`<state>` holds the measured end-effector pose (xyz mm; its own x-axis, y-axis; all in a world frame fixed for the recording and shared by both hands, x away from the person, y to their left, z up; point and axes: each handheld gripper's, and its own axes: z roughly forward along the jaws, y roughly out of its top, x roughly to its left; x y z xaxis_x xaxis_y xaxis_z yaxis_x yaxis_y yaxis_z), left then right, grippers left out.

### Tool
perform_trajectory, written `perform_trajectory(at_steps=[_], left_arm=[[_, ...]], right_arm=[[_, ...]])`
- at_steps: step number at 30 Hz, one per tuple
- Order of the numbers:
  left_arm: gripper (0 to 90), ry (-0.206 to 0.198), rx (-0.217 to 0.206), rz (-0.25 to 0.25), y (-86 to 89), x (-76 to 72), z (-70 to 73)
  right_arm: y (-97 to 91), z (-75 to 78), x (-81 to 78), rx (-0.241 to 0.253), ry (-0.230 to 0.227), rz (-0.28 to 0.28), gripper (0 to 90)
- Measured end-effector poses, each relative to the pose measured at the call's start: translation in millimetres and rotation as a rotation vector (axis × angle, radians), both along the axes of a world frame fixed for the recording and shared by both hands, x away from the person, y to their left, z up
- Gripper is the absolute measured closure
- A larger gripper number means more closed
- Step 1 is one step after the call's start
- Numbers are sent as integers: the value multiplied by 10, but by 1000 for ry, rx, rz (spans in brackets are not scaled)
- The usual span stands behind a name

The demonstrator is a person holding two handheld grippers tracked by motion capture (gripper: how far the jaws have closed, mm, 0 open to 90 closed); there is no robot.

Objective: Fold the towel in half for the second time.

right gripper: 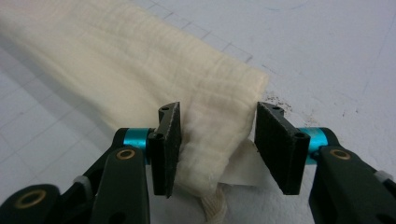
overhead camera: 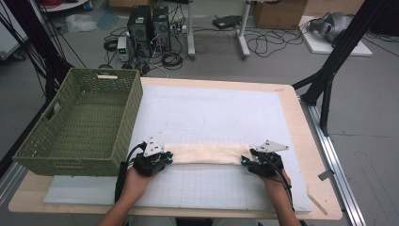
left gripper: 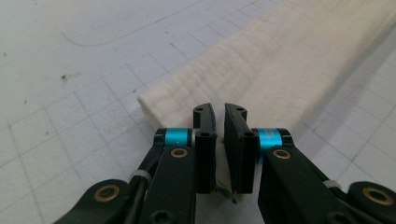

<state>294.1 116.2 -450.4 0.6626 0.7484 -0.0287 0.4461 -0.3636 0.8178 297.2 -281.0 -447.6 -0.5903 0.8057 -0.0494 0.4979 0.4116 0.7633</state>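
Low in the frame, left tongs (overhead camera: 165, 157) pinch the folded cloth (overhead camera: 207, 154)'s end while right tongs (overhead camera: 246, 160) stand open around the other end.

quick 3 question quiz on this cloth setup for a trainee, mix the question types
1. True or false: the folded cream cloth lies inside the green basket.
2. Which gripper has its jaws nearly together on a cloth end? A) left gripper B) right gripper
3. What surface does the cloth rest on?

Key:
1. False; it lies on the gridded white mat, beside the basket.
2. A; the right gripper's jaws stand wider, with cloth between them.
3. The gridded white mat on the table.
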Motion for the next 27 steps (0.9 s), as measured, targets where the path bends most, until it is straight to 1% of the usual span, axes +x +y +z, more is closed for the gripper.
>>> perform_trajectory(at_steps=[1, 4, 5, 7, 8, 9, 11, 13, 14, 15, 16, 17, 19, 20, 23, 25, 26, 27], left_arm=[[819, 0, -4, 2, 3, 0, -1], [805, -8, 4, 3, 15, -1, 5], [799, -3, -6, 11, 26, 4, 9], [759, 0, -27, 27, 52, 10, 31], [718, -2, -42, 33, 72, 11, 50], [674, -10, -70, 39, 92, 12, 68], [620, -33, -103, 48, 151, 15, 116], [574, -55, -147, 61, 208, 19, 155], [559, -62, -166, 67, 239, 22, 173], [530, -65, -189, 78, 264, 26, 186], [508, -55, -204, 80, 291, 32, 201], [505, -47, -223, 84, 310, 39, 215], [461, -48, -264, 79, 346, 45, 235], [433, -52, -278, 72, 358, 45, 248], [326, -92, -298, 65, 366, 33, 289], [280, -135, -323, 59, 363, 17, 320], [263, -157, -328, 57, 362, 6, 336], [227, -174, -332, 44, 364, -2, 346]], right_arm=[[-2, 5, -3, -11, -5, -3, 489], [8, 25, -18, -26, -10, 0, 484], [7, 34, -24, -24, -11, -1, 477], [-21, 71, -46, 4, -23, 7, 468], [-43, 95, -59, 18, -38, 9, 464], [-75, 124, -76, 36, -46, 9, 461], [-146, 184, -111, 74, -77, -4, 446], [-227, 240, -148, 113, -101, -13, 437], [-264, 265, -164, 118, -122, -22, 430], [-294, 288, -183, 121, -128, -36, 415], [-324, 307, -201, 120, -134, -50, 405], [-352, 321, -218, 119, -142, -60, 394], [-401, 336, -249, 115, -147, -80, 372], [-422, 342, -267, 114, -142, -87, 363], [-484, 352, -302, 119, -154, -112, 295], [-511, 358, -316, 134, -154, -134, 247], [-521, 358, -317, 123, -168, -151, 214], [-531, 361, -319, 119, -170, -161, 213]])
